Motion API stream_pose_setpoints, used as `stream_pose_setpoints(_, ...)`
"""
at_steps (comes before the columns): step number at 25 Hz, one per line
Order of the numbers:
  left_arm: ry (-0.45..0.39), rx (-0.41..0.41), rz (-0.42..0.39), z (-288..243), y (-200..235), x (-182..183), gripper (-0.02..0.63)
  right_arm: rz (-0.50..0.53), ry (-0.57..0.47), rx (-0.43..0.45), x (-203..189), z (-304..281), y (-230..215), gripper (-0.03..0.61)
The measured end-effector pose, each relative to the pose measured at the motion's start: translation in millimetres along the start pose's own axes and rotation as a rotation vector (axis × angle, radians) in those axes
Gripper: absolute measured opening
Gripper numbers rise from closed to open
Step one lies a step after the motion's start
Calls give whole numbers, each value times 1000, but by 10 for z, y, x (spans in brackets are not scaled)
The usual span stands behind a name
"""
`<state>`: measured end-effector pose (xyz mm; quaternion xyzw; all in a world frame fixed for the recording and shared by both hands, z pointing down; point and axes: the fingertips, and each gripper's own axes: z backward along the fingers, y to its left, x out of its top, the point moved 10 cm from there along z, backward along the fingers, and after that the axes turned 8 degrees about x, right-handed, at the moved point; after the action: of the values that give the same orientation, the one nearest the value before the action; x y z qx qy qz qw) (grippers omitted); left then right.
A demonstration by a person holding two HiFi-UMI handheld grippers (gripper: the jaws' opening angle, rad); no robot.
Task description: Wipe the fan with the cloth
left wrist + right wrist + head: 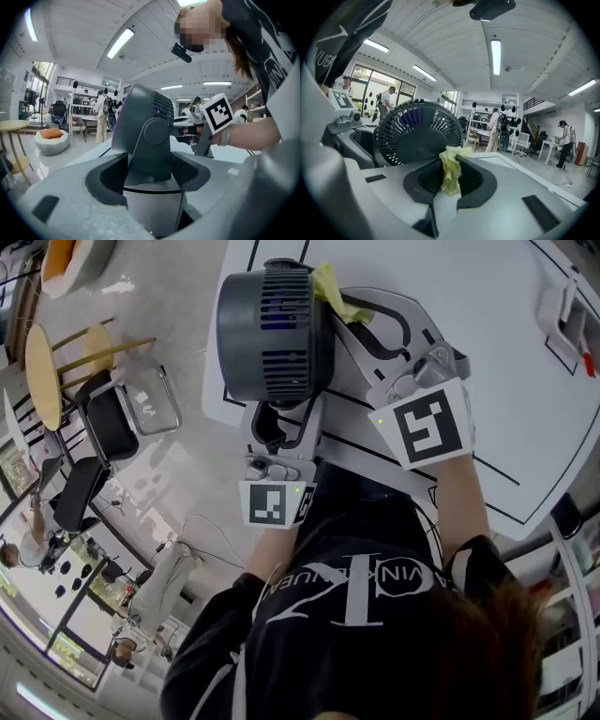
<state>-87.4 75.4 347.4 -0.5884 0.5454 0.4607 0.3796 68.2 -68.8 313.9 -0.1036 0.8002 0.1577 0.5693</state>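
While left gripper [149, 169] clamps fan [272, 334], right gripper [449, 180], cloth [330, 289]

Left gripper [281, 424] clamped on fan stand [149, 151], right gripper [343, 315] pinching cloth [451, 171]

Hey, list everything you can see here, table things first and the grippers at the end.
dark grey grille fan: one, dark grey, at the table's near left edge, with its stand between the left gripper's jaws.
crumpled yellow-green cloth: one, yellow-green, at the fan's grille.
white table with black lines: one, white, under the fan.
white object with a red part: one, at the table's far right; too small to identify.
round wooden table: one, light wood, on the floor at left.
black chairs: two, black, beside the wooden table.
left gripper: one, grey, shut on the fan's stand.
right gripper: one, grey, shut on the cloth.
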Motion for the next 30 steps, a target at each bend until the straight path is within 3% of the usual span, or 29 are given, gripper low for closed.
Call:
stream_pose_setpoints(15,-5,-19,4,4,35,-21,285,-71,143,247,-149,-79,309,58)
stream_pose_setpoints(30,8,-8,-34,-14,-4,-21,285,-130,101,327,76,221,601,57)
